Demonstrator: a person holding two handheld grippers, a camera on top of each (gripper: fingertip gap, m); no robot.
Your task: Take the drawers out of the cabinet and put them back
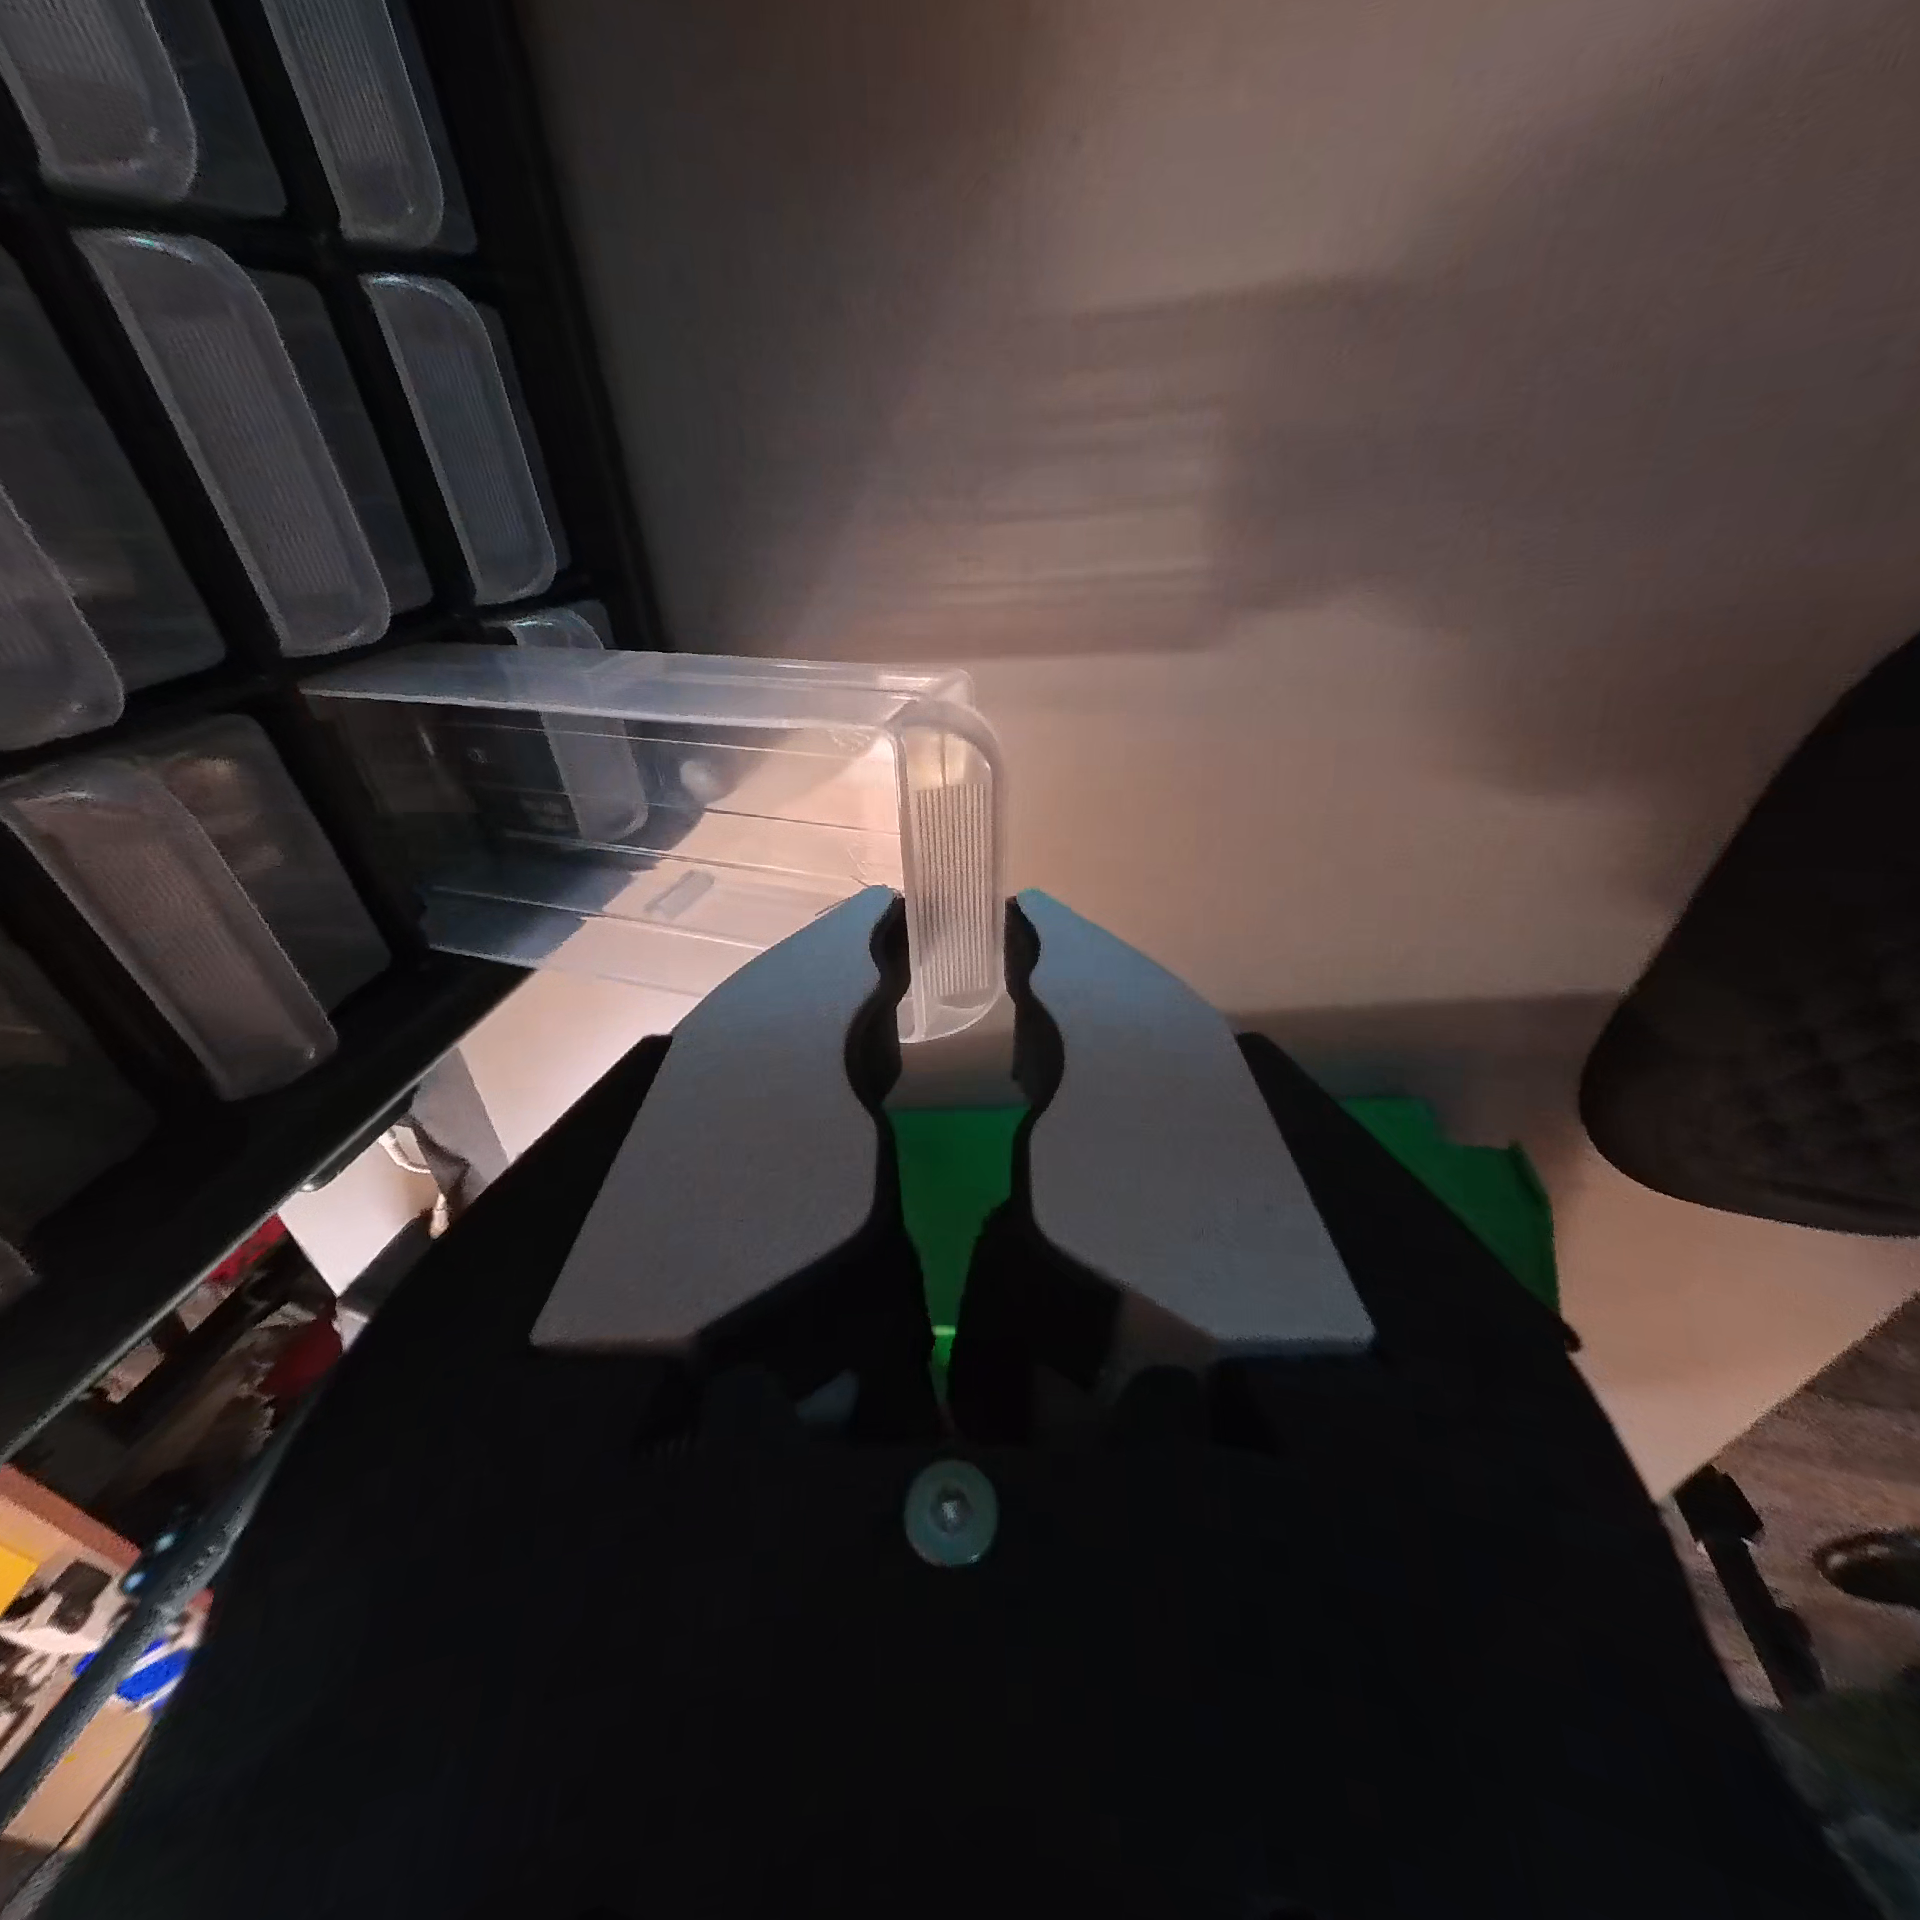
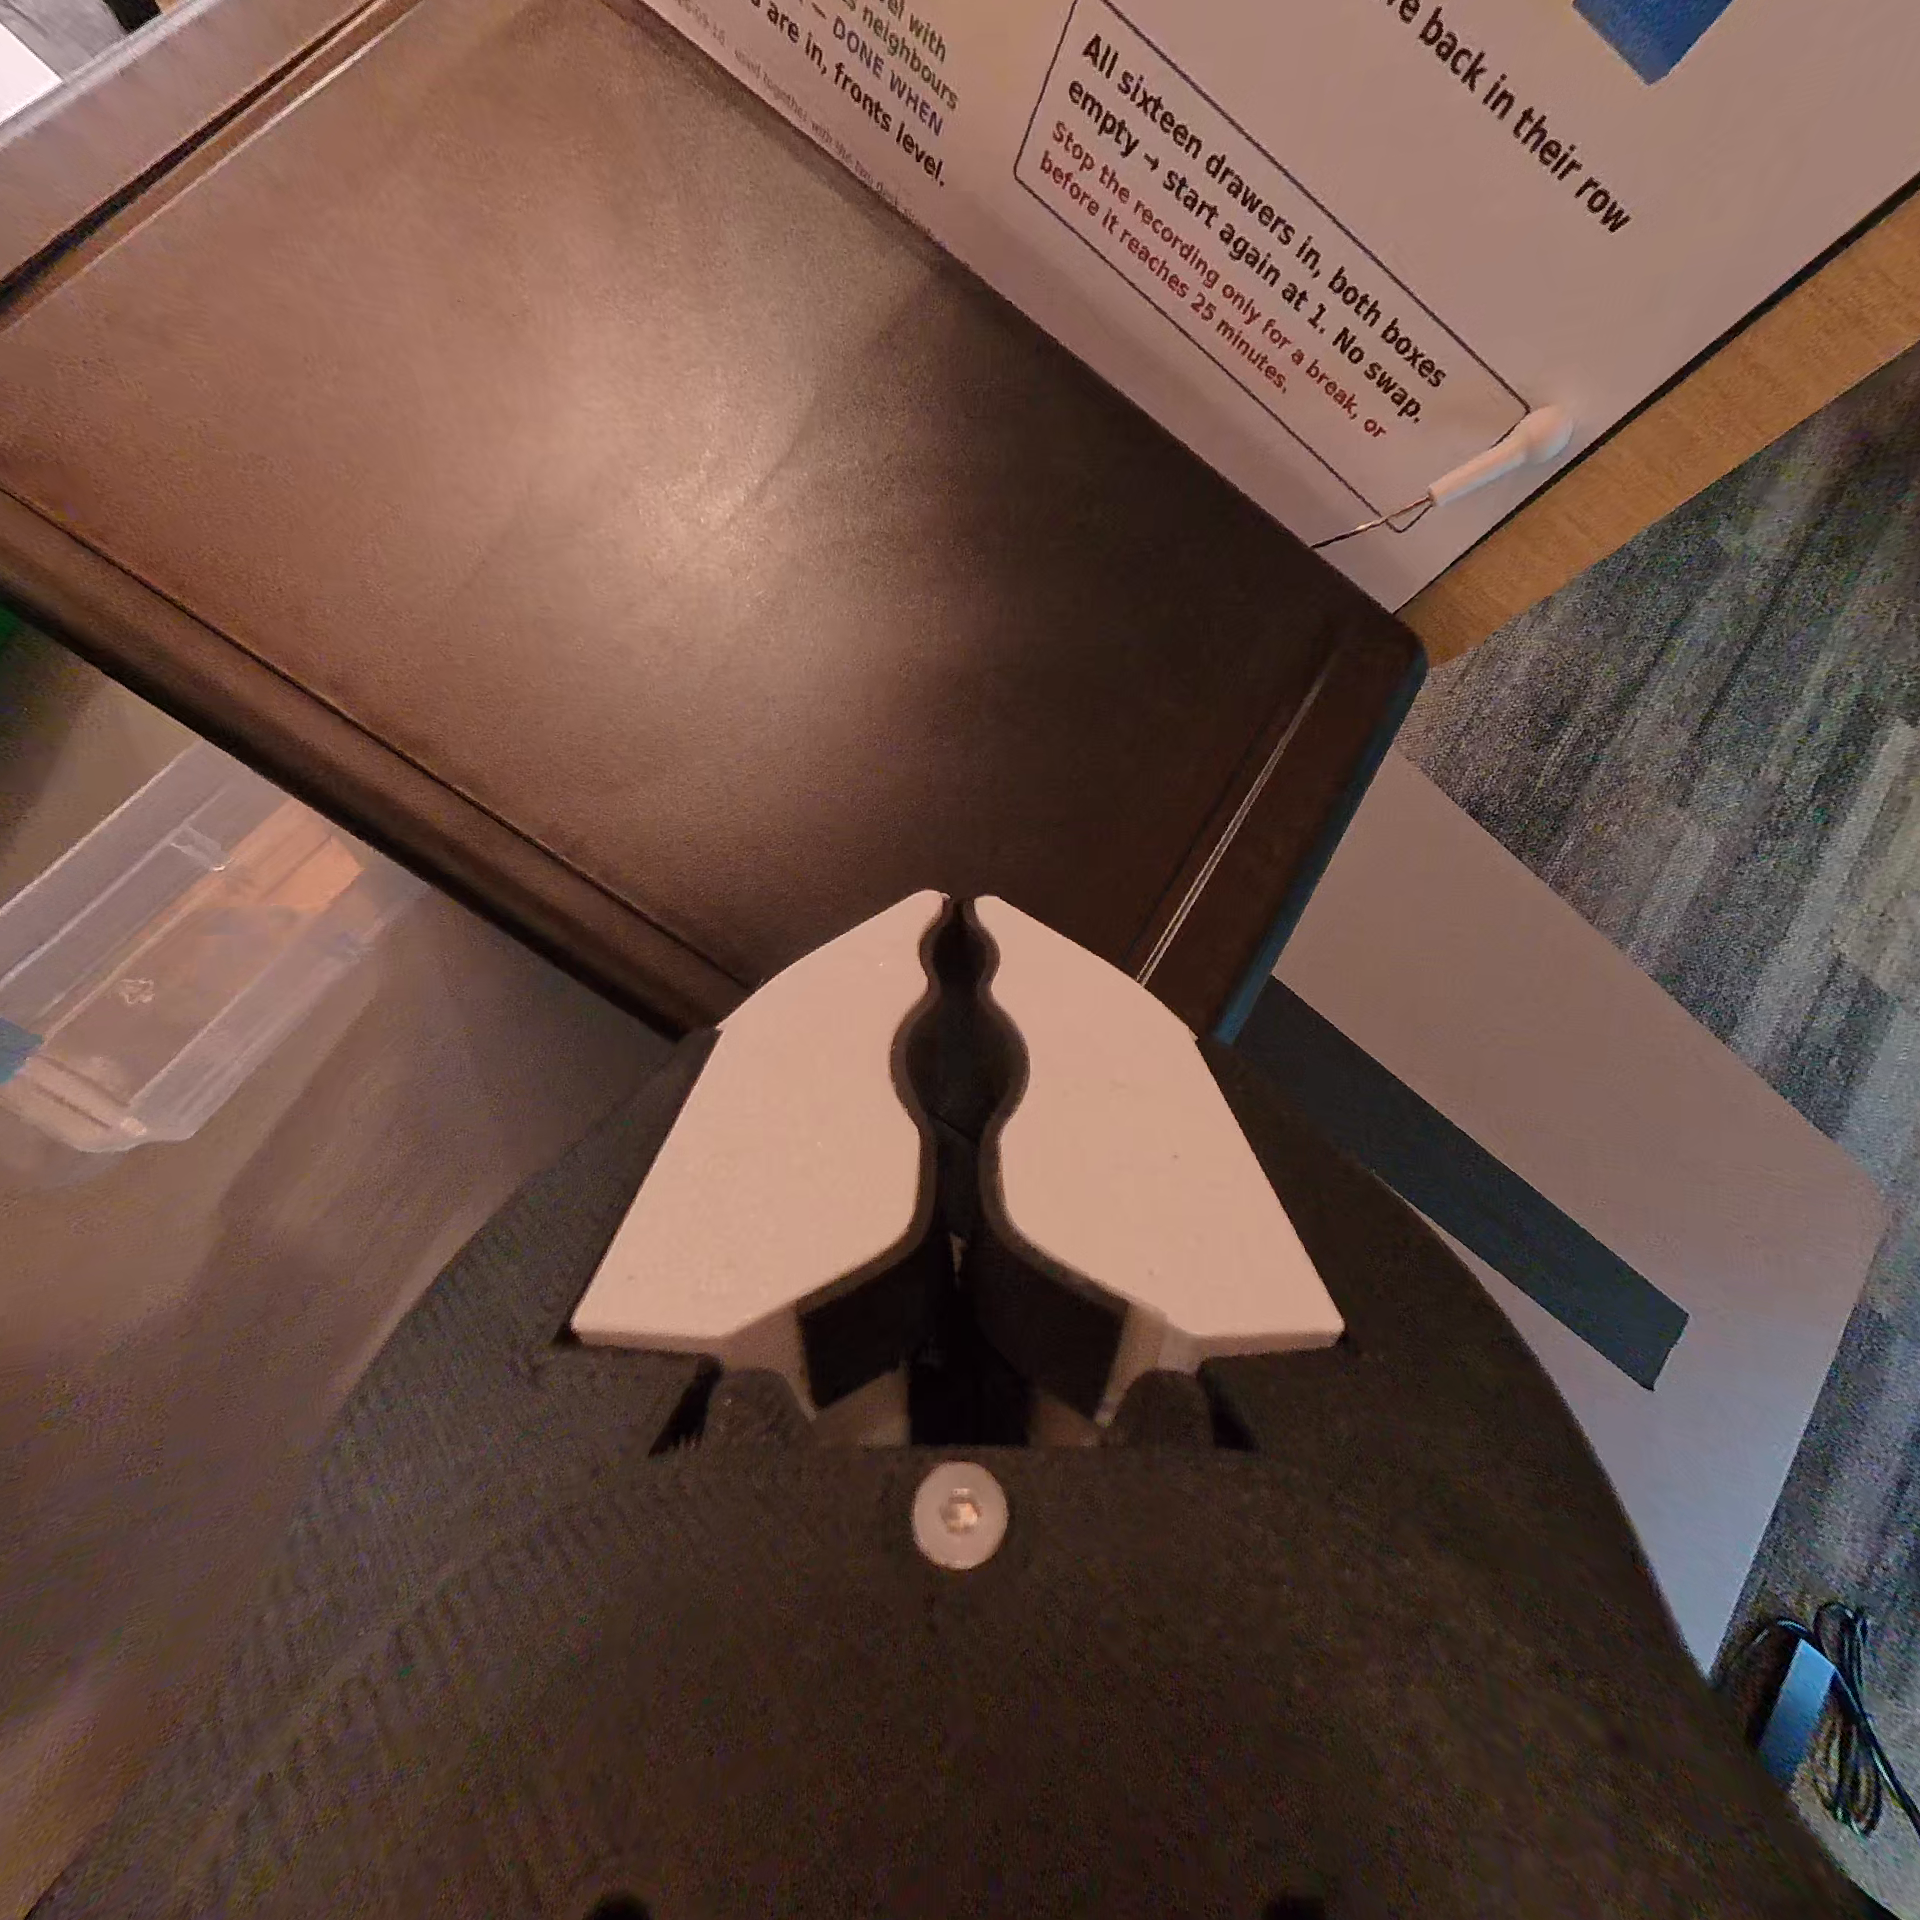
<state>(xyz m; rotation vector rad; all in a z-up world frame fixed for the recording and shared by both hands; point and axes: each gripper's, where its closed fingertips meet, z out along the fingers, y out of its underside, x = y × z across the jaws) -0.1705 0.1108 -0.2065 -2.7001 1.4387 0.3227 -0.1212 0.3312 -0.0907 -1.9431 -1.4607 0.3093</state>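
At the right edge of the black cabinet (image 1: 312, 665), in the left wrist view, one clear plastic drawer (image 1: 644, 821) juts far out of its slot, its rear end still inside the frame and its long body reaching toward the camera. The left gripper (image 1: 951, 914) has its two grey fingers (image 1: 769, 1101) set on either side of the drawer's ribbed front tab (image 1: 954, 883); the tab stands between the fingertips, yet a thin dark gap shows on each side, so whether the claw is truly clenched on it or only bracketing it cannot be told. The other drawers (image 1: 218, 436) sit pushed home in the cabinet's rows, their frosted fronts flush with the frame. Below the fingers a green surface (image 1: 1455, 1174) shows, and a dark rounded shape (image 1: 1766, 1018) fills the right edge of that view; what it is cannot be told. In the right wrist view the right gripper (image 2: 958, 906) is clenched with nothing in it, fingertips meeting above a dark brown worktop (image 2: 623, 468). A white printed sheet (image 2: 1299, 156) lies along the worktop's far right edge. A clear plastic box (image 2: 177, 935) sits blurred at the left edge of that view. Grey patterned carpet (image 2: 1683, 675) shows beyond the worktop's right corner, with a pale board (image 2: 1558, 1143) bearing a dark strip (image 2: 1455, 1195) lying over it.
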